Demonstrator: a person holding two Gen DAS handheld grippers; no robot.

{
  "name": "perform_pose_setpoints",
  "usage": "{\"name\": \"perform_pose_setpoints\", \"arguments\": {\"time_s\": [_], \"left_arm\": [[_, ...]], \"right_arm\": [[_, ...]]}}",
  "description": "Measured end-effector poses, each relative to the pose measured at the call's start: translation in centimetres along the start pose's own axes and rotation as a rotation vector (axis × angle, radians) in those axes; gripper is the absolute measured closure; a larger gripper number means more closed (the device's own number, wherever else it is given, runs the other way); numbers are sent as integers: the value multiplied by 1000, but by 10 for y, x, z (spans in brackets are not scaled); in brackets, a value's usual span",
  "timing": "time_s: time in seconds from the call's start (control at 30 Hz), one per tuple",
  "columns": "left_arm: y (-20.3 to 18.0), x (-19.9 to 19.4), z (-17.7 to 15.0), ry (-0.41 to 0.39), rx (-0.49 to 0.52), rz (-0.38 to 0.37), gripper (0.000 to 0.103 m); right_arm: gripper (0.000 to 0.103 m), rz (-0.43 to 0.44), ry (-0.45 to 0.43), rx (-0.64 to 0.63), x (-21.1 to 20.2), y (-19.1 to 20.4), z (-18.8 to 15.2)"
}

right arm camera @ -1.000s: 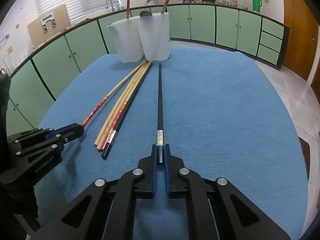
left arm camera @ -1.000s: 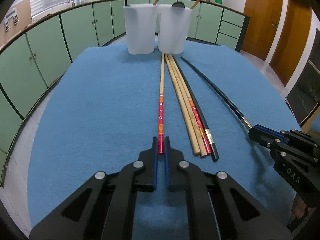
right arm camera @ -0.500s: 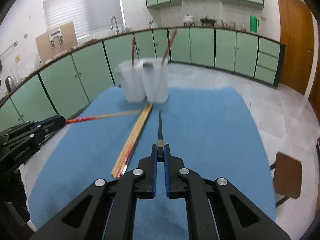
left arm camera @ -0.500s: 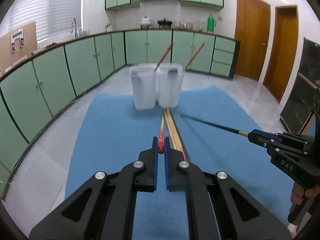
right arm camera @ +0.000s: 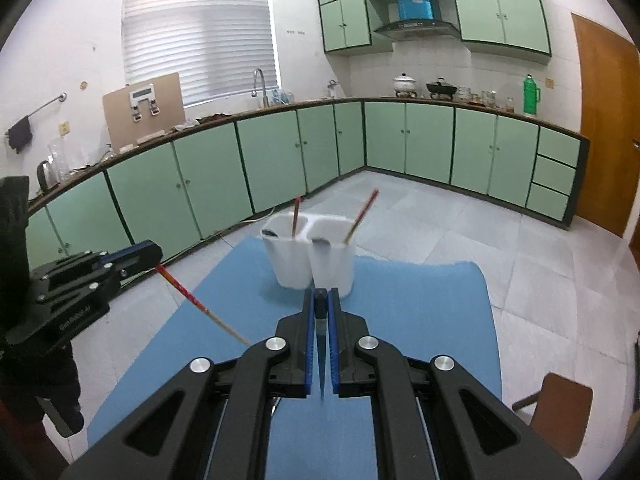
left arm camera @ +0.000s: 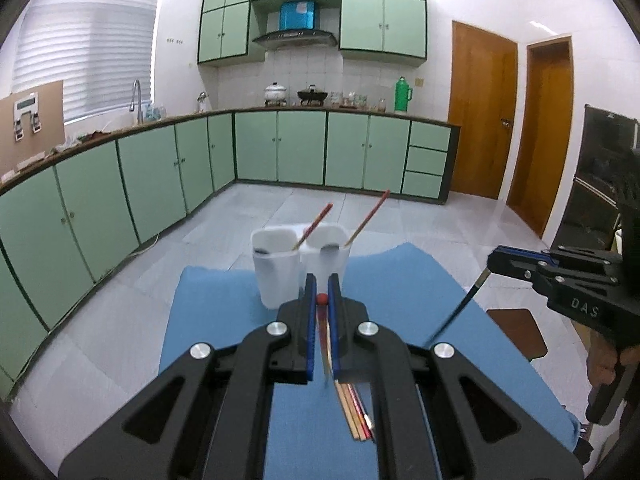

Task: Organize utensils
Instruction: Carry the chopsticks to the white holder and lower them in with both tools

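My left gripper (left arm camera: 321, 299) is shut on a red-ended wooden chopstick (left arm camera: 322, 322), held high above the blue mat; it also shows in the right wrist view (right arm camera: 191, 299), hanging down at a slant. My right gripper (right arm camera: 321, 302) is shut on a black chopstick (right arm camera: 320, 336), also raised, seen slanting down in the left wrist view (left arm camera: 460, 312). Two white cups (left arm camera: 298, 264) stand side by side at the mat's far end, each with a chopstick and a dark utensil in it. Several chopsticks (left arm camera: 356, 416) lie on the mat below my left gripper.
The blue mat (right arm camera: 420, 320) covers a table with tiled floor around it. Green kitchen cabinets (left arm camera: 280, 148) run along the far and left walls. A brown chair seat (right arm camera: 560, 412) stands at the table's right side.
Both grippers have lifted their chopsticks off the mat and risen well above the table; the held chopsticks now hang down steeply and the cups appear lower and farther.
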State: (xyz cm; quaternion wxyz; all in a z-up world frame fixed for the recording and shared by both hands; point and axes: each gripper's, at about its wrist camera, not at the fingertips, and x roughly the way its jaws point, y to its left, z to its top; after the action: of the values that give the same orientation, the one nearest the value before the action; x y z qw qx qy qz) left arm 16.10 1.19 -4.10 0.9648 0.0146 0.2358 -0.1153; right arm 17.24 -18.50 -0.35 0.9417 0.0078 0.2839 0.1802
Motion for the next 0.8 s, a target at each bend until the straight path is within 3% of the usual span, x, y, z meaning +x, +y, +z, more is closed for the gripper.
{"name": "perform_pose_setpoints", "arguments": {"time_s": [0.37, 0.53, 0.8], "left_arm": [[9, -9, 51, -120, 33, 8, 98], [17, -4, 85, -188, 27, 30, 98], [28, 30, 136, -271, 5, 54, 98]], "right_arm": [[97, 41, -79, -54, 1, 2, 61], [97, 57, -151, -42, 9, -1, 106], [97, 50, -260, -13, 37, -10, 167]]}}
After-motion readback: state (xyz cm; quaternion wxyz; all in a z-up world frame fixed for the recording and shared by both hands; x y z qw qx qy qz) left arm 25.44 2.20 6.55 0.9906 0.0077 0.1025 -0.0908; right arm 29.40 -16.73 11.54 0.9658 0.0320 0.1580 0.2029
